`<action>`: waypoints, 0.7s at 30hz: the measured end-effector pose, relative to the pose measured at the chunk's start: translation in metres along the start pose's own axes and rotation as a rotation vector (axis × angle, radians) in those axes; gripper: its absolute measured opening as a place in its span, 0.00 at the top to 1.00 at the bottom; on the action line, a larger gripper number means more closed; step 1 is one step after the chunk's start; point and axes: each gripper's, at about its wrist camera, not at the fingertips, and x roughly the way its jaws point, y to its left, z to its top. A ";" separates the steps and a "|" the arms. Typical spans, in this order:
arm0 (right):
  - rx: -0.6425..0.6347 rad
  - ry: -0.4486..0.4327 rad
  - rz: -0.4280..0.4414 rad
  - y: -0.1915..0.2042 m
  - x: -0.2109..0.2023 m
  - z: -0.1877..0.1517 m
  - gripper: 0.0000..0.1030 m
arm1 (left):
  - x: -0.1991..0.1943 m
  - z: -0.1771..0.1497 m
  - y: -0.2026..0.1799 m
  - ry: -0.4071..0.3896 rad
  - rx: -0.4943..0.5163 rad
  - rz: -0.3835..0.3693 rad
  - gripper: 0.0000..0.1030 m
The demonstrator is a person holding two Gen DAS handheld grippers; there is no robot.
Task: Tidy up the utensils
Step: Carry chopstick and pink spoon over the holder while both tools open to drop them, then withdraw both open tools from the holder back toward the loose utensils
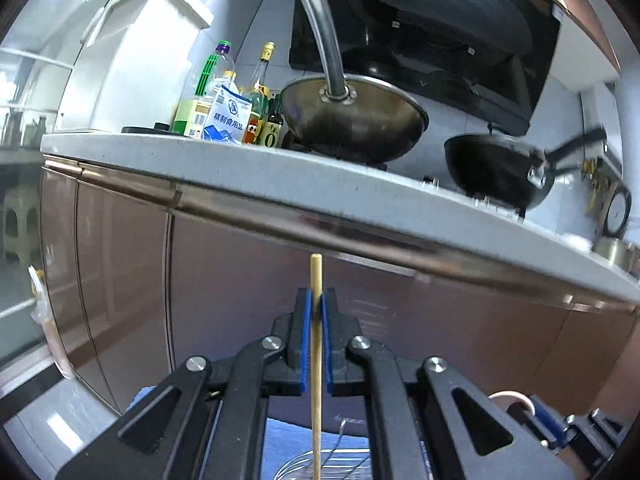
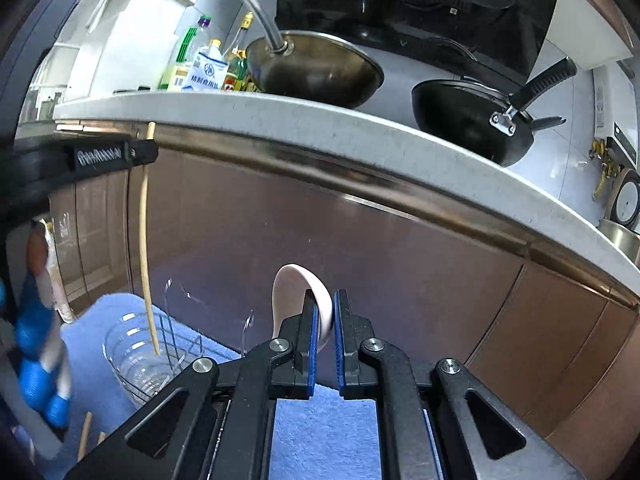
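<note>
My left tongs (image 1: 316,304) were squeezed shut on a wooden chopstick (image 1: 316,360), and the blue pads (image 1: 306,320) pressed it from both sides. The chopstick stood straight up and down, with its blunt top poking out above the pads and its thin end hanging down over a clear cup (image 2: 134,354). My right tongs (image 2: 326,308) were almost closed too, and they pinched a pale pink spoon (image 2: 298,300) by its handle, with the round bowl of the spoon sticking up above the pads. Under both tongs lay a fuzzy blue towel (image 2: 324,432). The clear cup sat on that towel, inside a thin wire rack (image 2: 188,344). Two more wooden sticks (image 2: 85,436) lay at the near edge of the towel. Behind the towel were shiny brown cupboard doors (image 2: 360,240). Above the doors ran a pale speckled counter (image 1: 248,168). On the counter stood some bottles (image 1: 208,92) and a white and blue bag (image 1: 228,116). Next to them sat a big metal wok (image 1: 356,120) with a long handle, and farther along a black pan (image 1: 496,168).
</note>
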 end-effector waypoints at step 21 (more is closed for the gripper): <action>0.138 -0.045 0.046 -0.014 -0.074 -0.006 0.31 | -0.109 0.018 0.033 0.066 0.035 -0.073 0.60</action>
